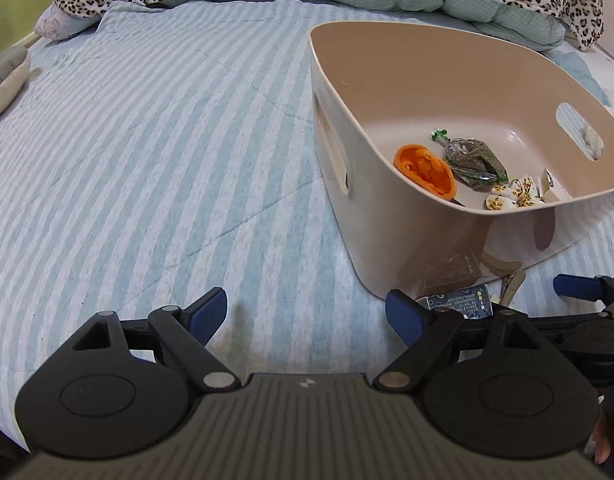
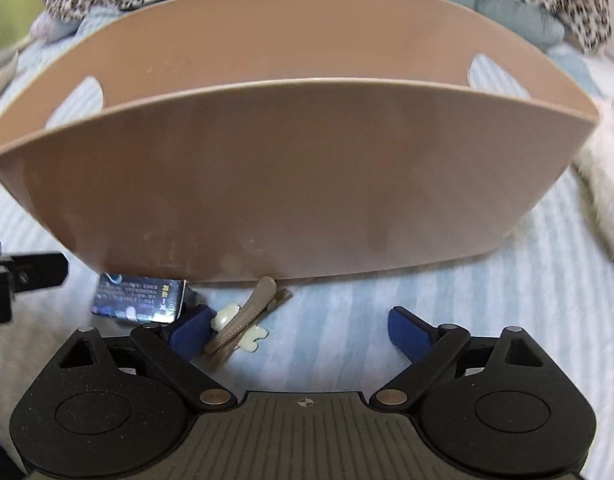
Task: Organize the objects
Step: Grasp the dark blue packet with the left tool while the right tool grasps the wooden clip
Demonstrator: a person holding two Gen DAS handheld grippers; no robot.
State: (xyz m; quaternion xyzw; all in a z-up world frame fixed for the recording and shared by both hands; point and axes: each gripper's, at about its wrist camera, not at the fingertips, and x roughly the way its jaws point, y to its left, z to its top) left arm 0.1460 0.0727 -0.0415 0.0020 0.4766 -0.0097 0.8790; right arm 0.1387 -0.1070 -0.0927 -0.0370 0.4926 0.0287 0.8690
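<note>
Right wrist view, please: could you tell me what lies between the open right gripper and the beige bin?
In the right wrist view, a hair clip lies on striped bedding between the right gripper and the bin.

Print too blurred to read

The only print is on a small dark blue box [image 2: 141, 298], also seen from the left wrist [image 1: 459, 300], lying on the bed just near the basket [image 2: 291, 176]: pale lines of small characters and a yellow mark toward its right end, none of them legible. A small white carton [image 1: 553, 188] inside the basket, at its near right, bears a dark round mark that cannot be made out.
</note>
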